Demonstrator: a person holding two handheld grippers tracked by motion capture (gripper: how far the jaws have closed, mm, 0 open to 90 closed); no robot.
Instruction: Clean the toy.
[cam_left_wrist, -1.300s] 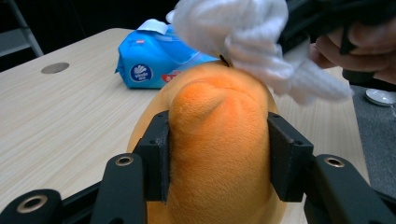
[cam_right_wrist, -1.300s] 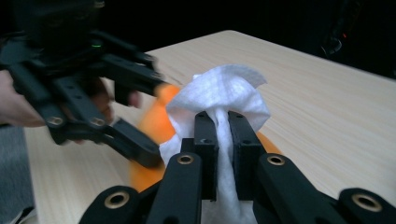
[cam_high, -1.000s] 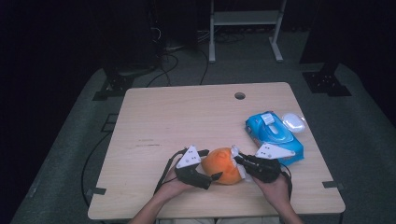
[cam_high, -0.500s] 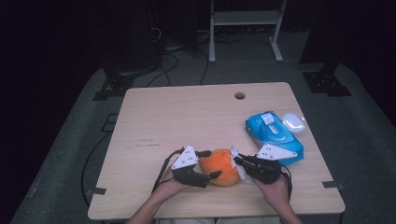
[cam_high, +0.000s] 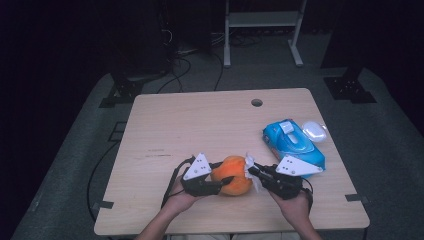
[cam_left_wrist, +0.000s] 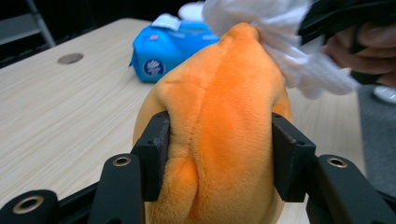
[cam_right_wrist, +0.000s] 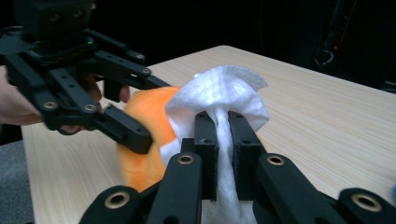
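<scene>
An orange plush toy sits near the table's front edge between both grippers. My left gripper has just been closing and is now shut on the toy. In the left gripper view its pads press into the orange plush toy from both sides. My right gripper is shut on a white wipe, which bunches out above its jaws. The wipe rests against the toy's far end.
A blue pack of wipes lies on the wooden table just behind the right hand, with a small white lid beside it. A round cable hole is near the far edge. Dark floor and stands surround the table.
The left gripper has shifted slightly to the left and its jaws have come in against the orange toy. The right gripper has stayed put with the wipe.
</scene>
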